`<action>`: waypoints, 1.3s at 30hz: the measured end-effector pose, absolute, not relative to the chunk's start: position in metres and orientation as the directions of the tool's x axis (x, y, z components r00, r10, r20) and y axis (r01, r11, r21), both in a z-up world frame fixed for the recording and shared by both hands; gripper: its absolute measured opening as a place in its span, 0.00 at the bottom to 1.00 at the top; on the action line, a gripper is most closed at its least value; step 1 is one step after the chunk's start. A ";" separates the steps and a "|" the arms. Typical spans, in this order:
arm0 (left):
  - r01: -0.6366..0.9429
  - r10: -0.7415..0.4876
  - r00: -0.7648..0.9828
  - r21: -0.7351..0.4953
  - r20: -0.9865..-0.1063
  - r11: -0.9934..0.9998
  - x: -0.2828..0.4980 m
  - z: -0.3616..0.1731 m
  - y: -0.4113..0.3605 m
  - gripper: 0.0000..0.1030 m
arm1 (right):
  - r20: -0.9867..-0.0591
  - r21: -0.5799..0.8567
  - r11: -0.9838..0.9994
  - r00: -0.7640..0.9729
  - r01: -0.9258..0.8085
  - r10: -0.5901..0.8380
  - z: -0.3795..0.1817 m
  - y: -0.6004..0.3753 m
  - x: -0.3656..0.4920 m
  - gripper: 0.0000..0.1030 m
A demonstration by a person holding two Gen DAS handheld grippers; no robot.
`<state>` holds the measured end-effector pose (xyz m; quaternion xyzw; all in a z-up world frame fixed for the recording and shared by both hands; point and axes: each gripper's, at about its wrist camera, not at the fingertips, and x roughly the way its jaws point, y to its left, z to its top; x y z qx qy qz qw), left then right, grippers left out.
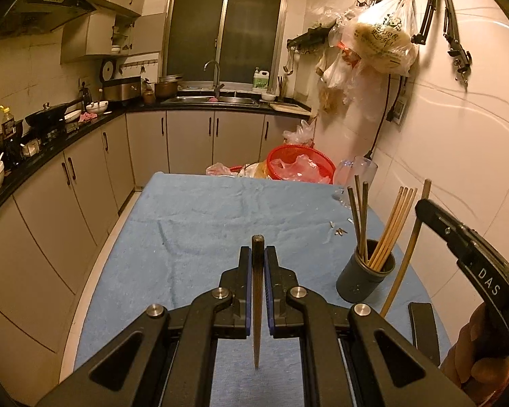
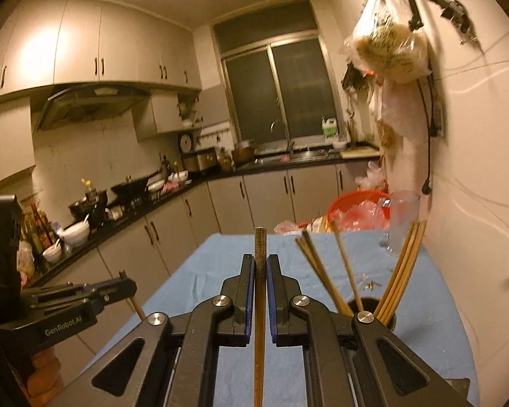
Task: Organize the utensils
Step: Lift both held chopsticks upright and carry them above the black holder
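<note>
My left gripper (image 1: 257,251) is shut on a dark chopstick (image 1: 256,305) that points forward above the blue cloth. A dark grey cup (image 1: 364,279) stands to its right and holds several dark and light chopsticks. Beyond the cup, my right gripper (image 1: 424,208) grips a pale bamboo chopstick (image 1: 405,257) that slants down beside the cup. In the right wrist view, the right gripper (image 2: 260,258) is shut on that chopstick (image 2: 259,332), with the cup (image 2: 392,322) just to its right. The left gripper (image 2: 129,285) hovers at the left with its chopstick tip (image 2: 137,309) showing.
The blue cloth (image 1: 203,237) covers a table against the tiled wall on the right. A red basket (image 1: 300,166) of plastic and a clear jug (image 1: 364,169) sit at the far end. Small scraps (image 1: 337,232) lie near the cup. Kitchen cabinets (image 1: 85,183) line the left.
</note>
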<state>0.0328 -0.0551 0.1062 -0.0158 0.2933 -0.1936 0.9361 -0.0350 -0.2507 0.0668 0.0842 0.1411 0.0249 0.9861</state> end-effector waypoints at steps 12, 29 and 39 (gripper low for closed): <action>0.374 -0.381 0.751 -0.128 -0.539 0.919 0.027 0.111 -0.059 0.07 | -0.249 0.171 0.985 0.967 -0.005 0.048 0.072 -0.252 -0.038 0.07; 0.399 -0.394 0.749 -0.113 -0.533 0.910 0.017 0.125 -0.070 0.07 | -0.234 0.204 0.979 0.972 0.020 0.028 0.076 -0.272 -0.051 0.07; 0.462 -0.454 0.732 -0.119 -0.508 0.879 0.011 0.150 -0.094 0.07 | -0.191 0.227 0.971 0.981 0.080 -0.036 0.092 -0.309 -0.063 0.07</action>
